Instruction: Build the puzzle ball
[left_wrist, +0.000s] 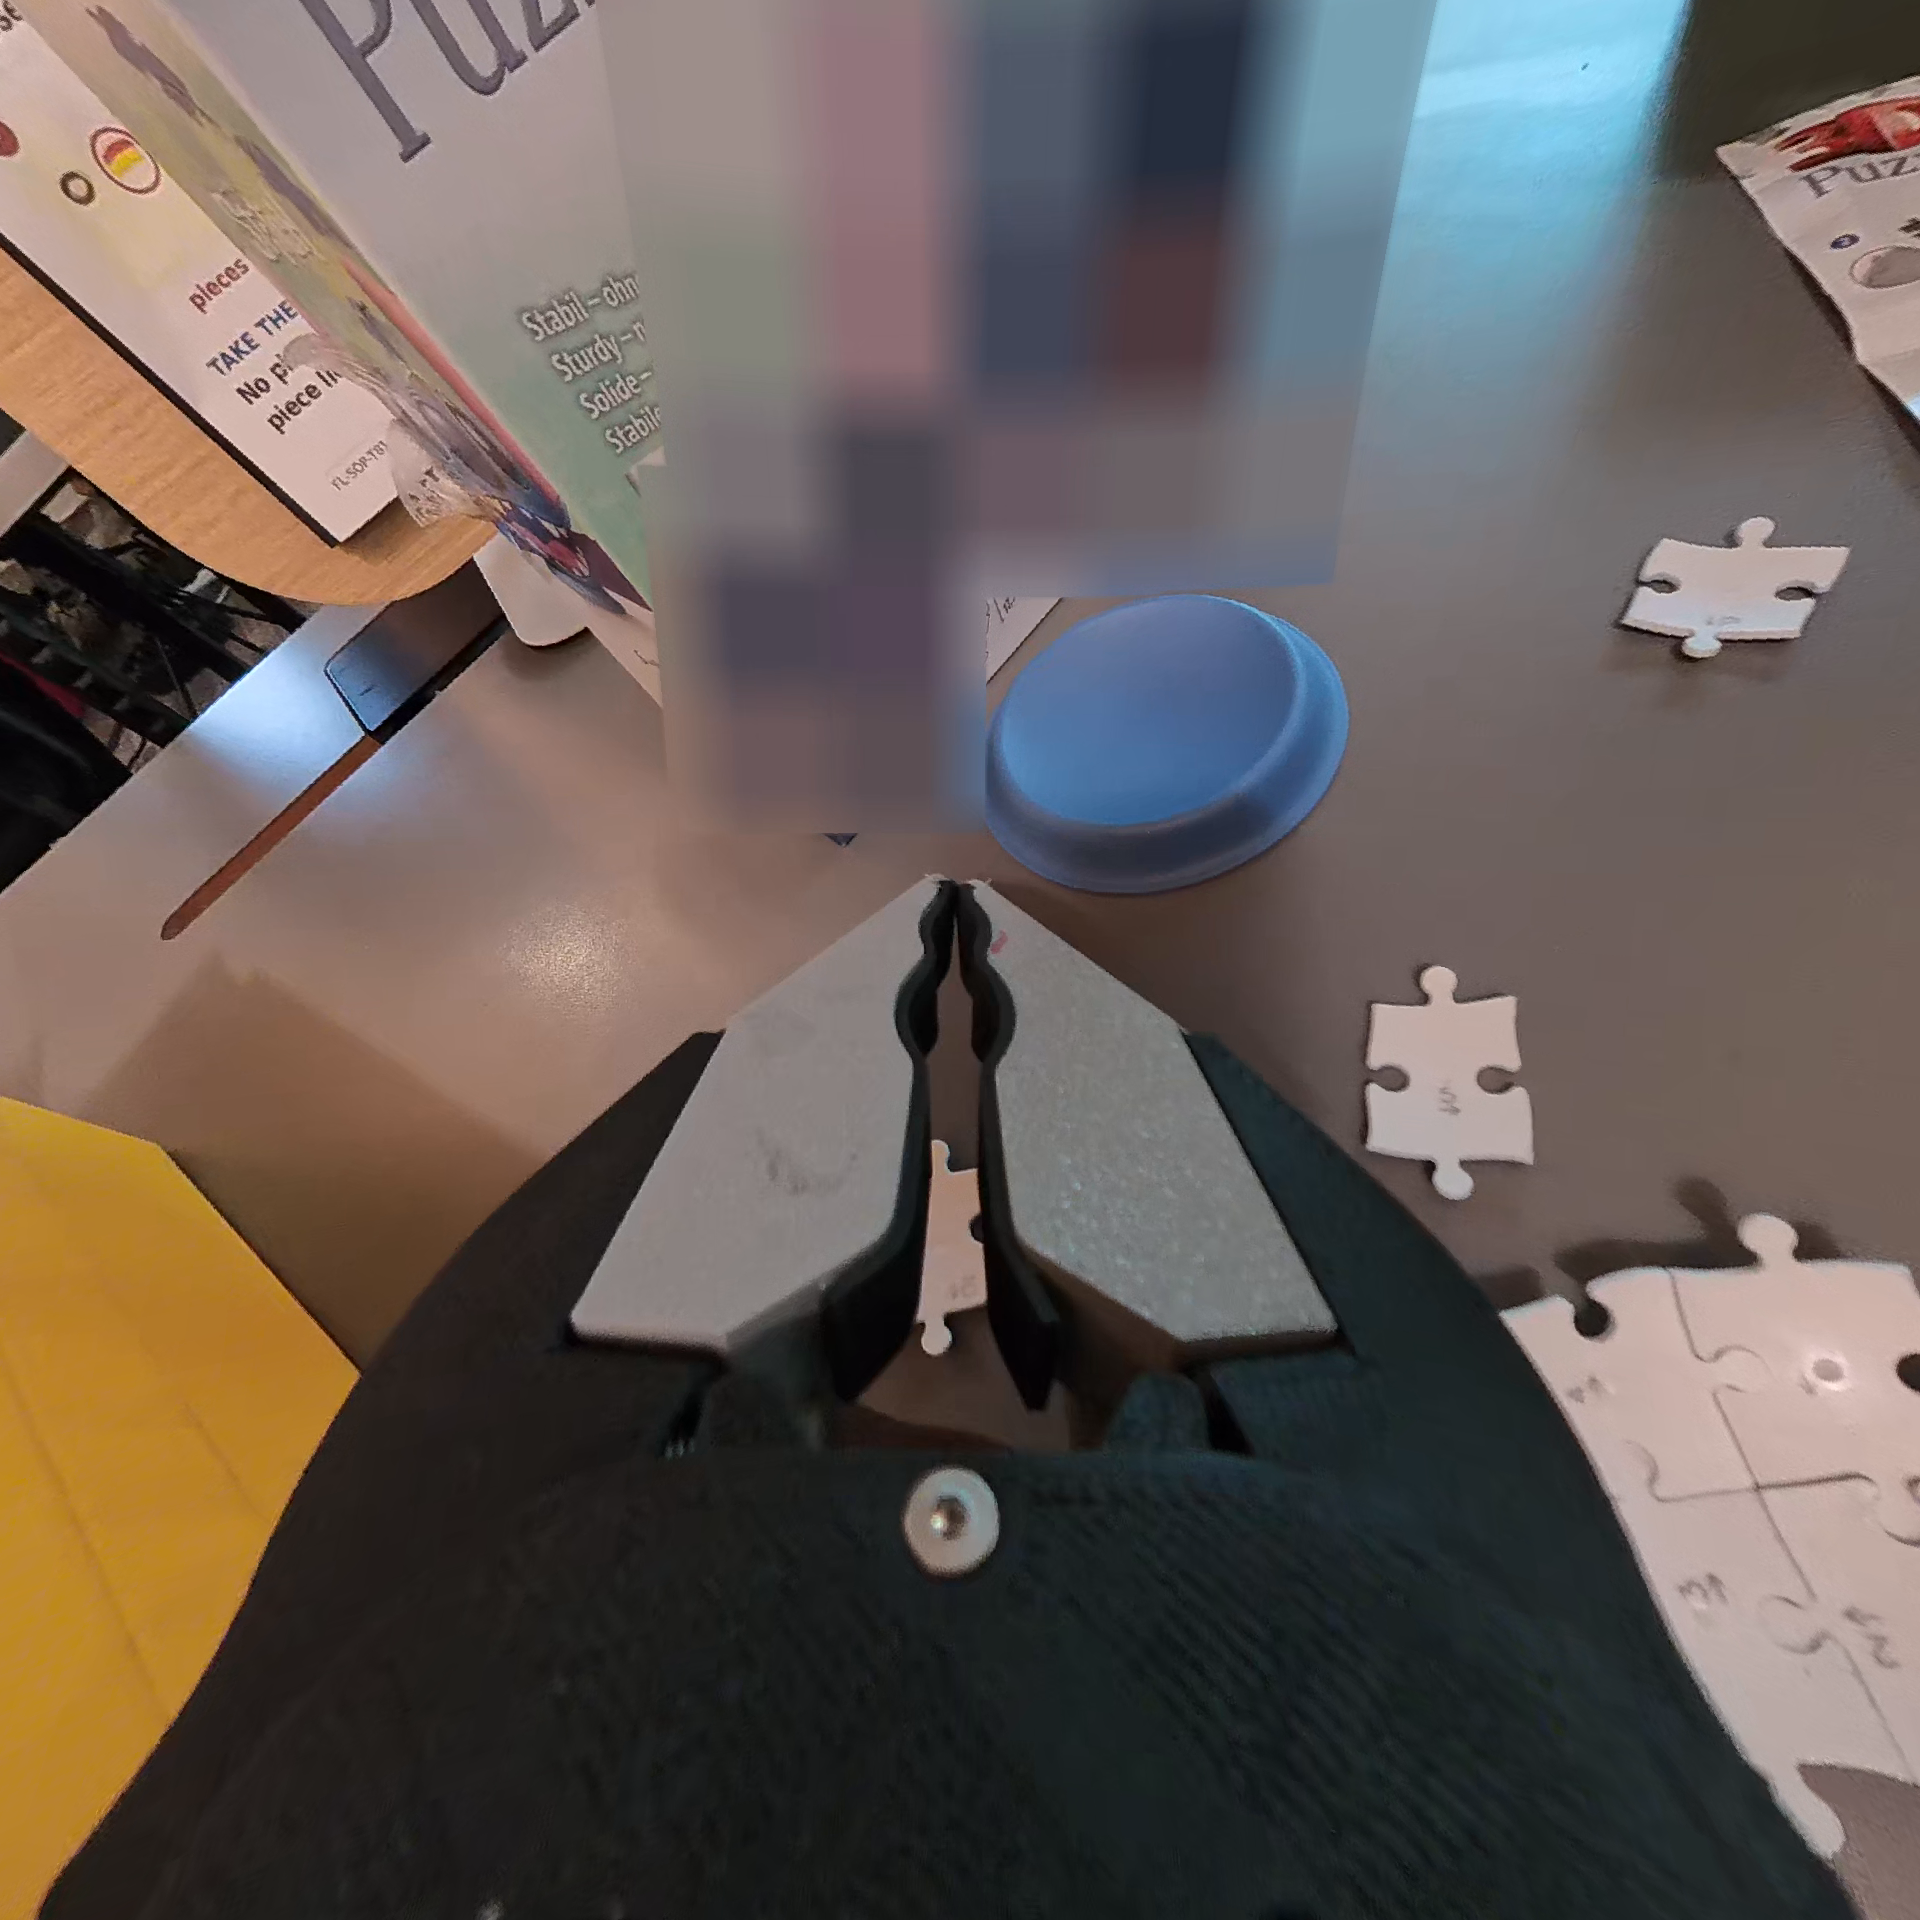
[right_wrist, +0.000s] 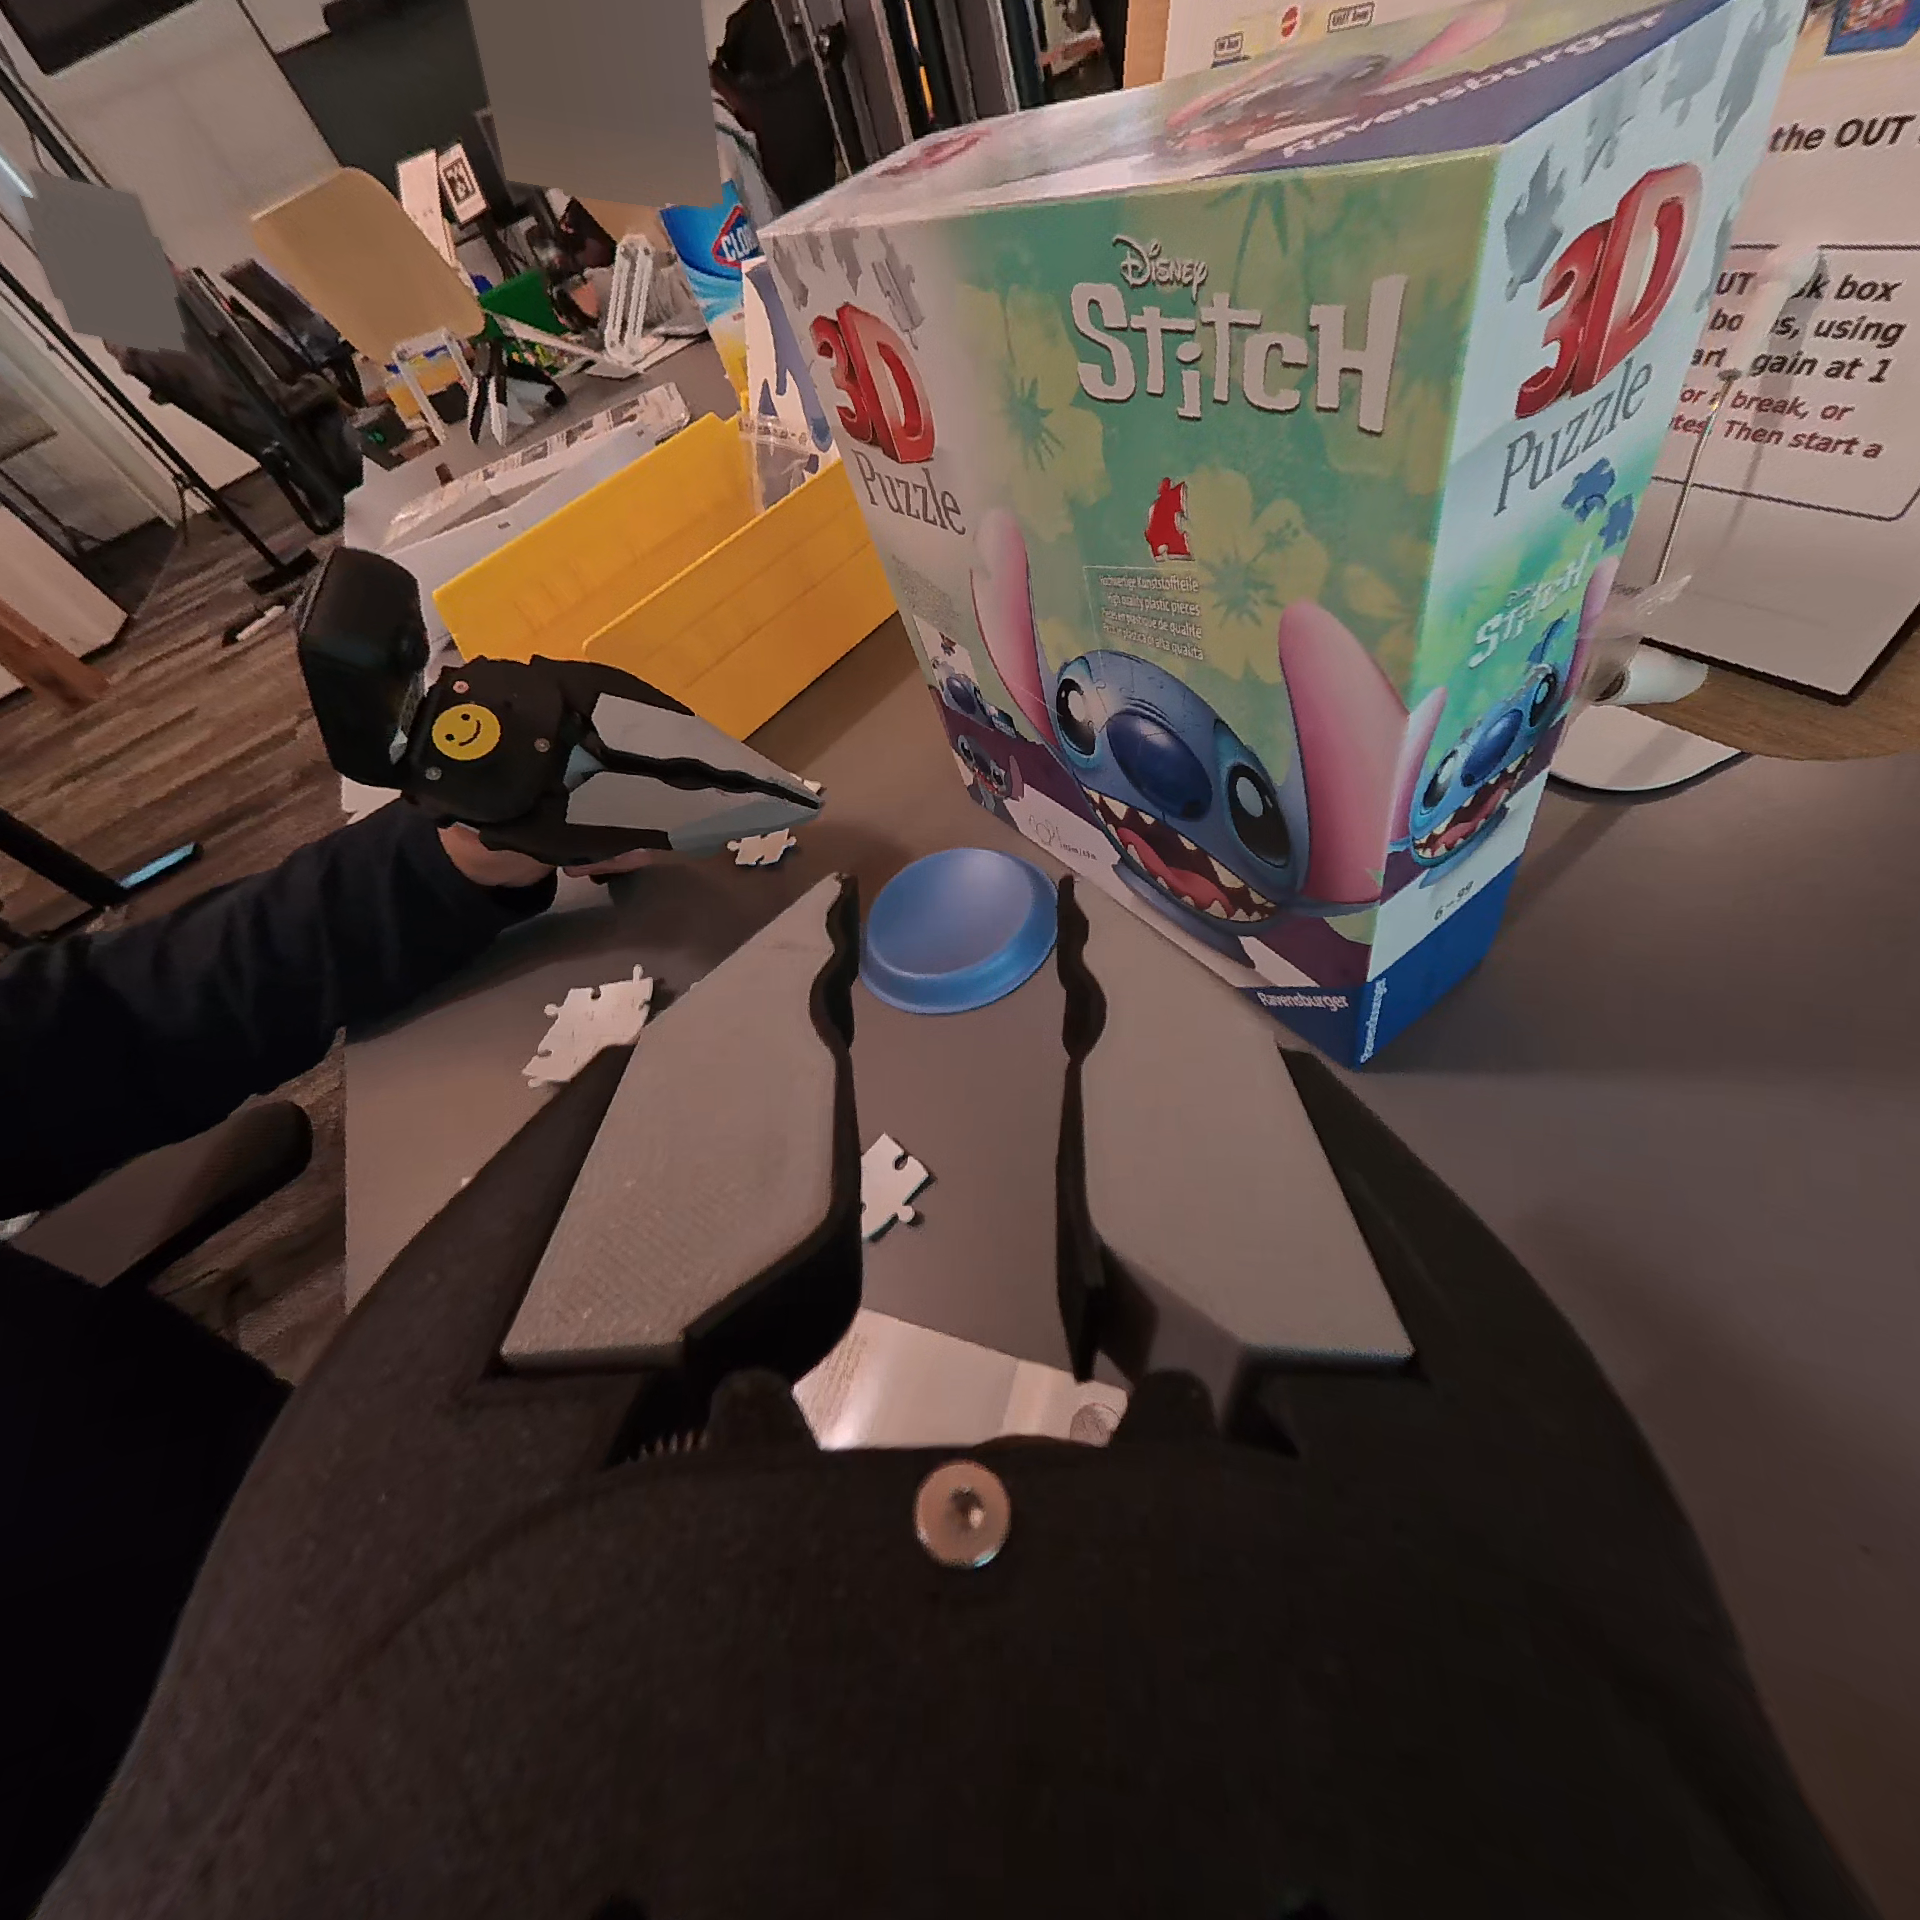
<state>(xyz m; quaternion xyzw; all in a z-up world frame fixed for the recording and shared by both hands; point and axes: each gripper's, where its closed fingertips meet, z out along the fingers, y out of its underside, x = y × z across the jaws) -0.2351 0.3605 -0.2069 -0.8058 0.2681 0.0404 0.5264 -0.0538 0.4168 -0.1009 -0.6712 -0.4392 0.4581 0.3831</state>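
Observation:
My left gripper (left_wrist: 961, 888) is shut, low over the grey table (left_wrist: 1558, 831). It also shows in the right wrist view (right_wrist: 805, 802). A white puzzle piece (left_wrist: 951, 1257) shows through the gap under its fingers, also seen below them (right_wrist: 764, 847); I cannot tell if it is gripped. A blue round stand (left_wrist: 1164, 738) lies just ahead. Two loose white pieces (left_wrist: 1449, 1081) (left_wrist: 1730, 592) and a joined white section (left_wrist: 1766, 1507) lie to the right. My right gripper (right_wrist: 956, 904) is open and empty, pointing at the stand (right_wrist: 956, 935), with a loose piece (right_wrist: 888, 1184) on the table between its fingers.
The tall puzzle box (right_wrist: 1195, 520) stands right behind the stand. A yellow bin (right_wrist: 665, 582) sits at the table's far left. Joined pieces (right_wrist: 592, 1023) lie near the left edge. A printed bag (left_wrist: 1839, 229) lies far right. A person's dark sleeve (right_wrist: 208, 966) reaches in from the left. Tip to tip, the grippers are about 20 centimetres apart. The joined white section (left_wrist: 1766, 1507) lies around 15 centimetres away from my left fingertips.

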